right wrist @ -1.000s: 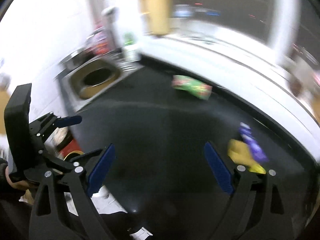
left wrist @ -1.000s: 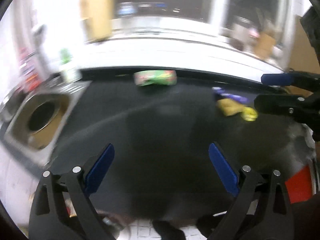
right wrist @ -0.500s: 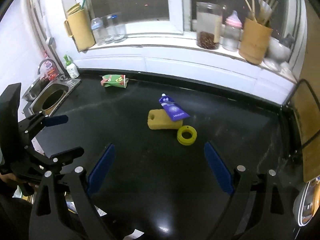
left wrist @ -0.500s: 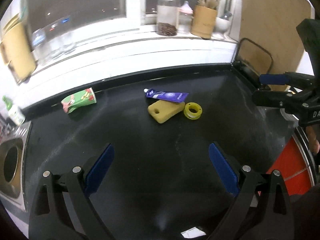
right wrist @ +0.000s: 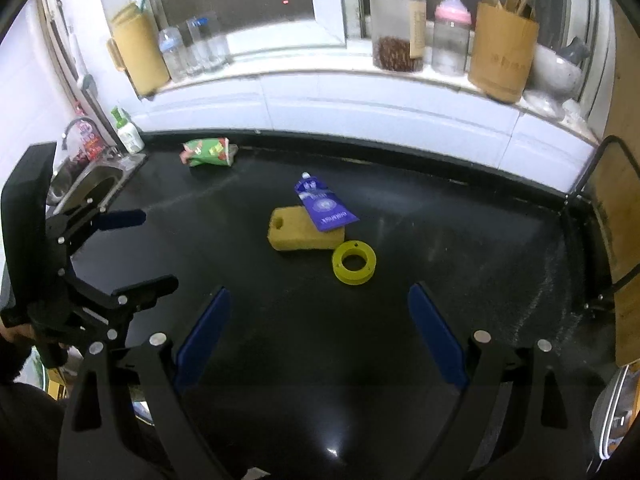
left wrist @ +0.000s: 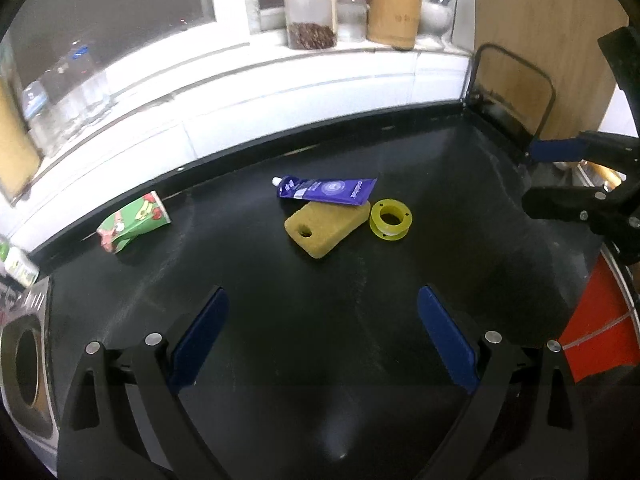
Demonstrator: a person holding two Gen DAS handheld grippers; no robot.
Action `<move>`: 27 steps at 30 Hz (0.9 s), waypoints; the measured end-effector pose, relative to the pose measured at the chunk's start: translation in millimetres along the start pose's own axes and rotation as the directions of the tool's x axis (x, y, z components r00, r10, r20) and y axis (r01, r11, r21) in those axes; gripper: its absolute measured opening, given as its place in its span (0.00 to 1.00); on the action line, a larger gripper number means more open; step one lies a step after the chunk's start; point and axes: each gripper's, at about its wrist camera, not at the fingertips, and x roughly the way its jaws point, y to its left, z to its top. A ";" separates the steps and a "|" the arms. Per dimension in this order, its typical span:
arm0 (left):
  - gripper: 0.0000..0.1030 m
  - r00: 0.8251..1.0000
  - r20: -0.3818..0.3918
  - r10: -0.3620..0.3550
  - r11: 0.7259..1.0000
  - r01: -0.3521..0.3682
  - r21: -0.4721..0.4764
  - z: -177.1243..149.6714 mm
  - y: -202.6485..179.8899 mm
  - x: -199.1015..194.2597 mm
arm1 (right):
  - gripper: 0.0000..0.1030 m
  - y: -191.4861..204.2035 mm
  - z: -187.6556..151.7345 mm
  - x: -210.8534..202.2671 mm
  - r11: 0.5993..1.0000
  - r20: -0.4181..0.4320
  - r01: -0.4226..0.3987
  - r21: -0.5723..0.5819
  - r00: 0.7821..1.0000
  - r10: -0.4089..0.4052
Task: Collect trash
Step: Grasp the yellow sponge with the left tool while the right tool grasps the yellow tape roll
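My left gripper and right gripper, both with fingers spread and nothing between them, above the black counter. At 12 o'clock of each: the yellow sponge, with the purple tube lying across its far edge and the yellow ring just beside it. At 10 o'clock in the left wrist view: the green carton, near the counter's back edge
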 end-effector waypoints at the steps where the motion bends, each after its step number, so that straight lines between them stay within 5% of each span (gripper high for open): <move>1: 0.90 1.000 -0.001 -0.003 1.000 0.003 0.014 1.9 0.0 9.6 | 0.85 -2.3 -0.2 5.2 1.000 -0.005 -0.001 0.002 1.000 0.001; 10: 0.90 0.997 -0.053 -0.058 0.987 0.065 0.145 11.5 2.9 100.1 | 0.85 -19.8 -4.1 94.5 0.999 -0.101 -0.014 -0.030 0.995 0.011; 18: 0.90 0.991 -0.077 -0.114 0.932 0.133 0.337 25.0 0.6 163.6 | 0.85 -36.6 1.8 164.0 0.998 -0.175 -0.041 -0.038 0.984 0.034; 27: 0.89 0.975 -0.093 -0.200 0.912 0.220 0.346 37.1 6.9 198.5 | 0.79 -41.5 13.2 207.3 0.993 -0.229 -0.041 -0.109 0.973 0.015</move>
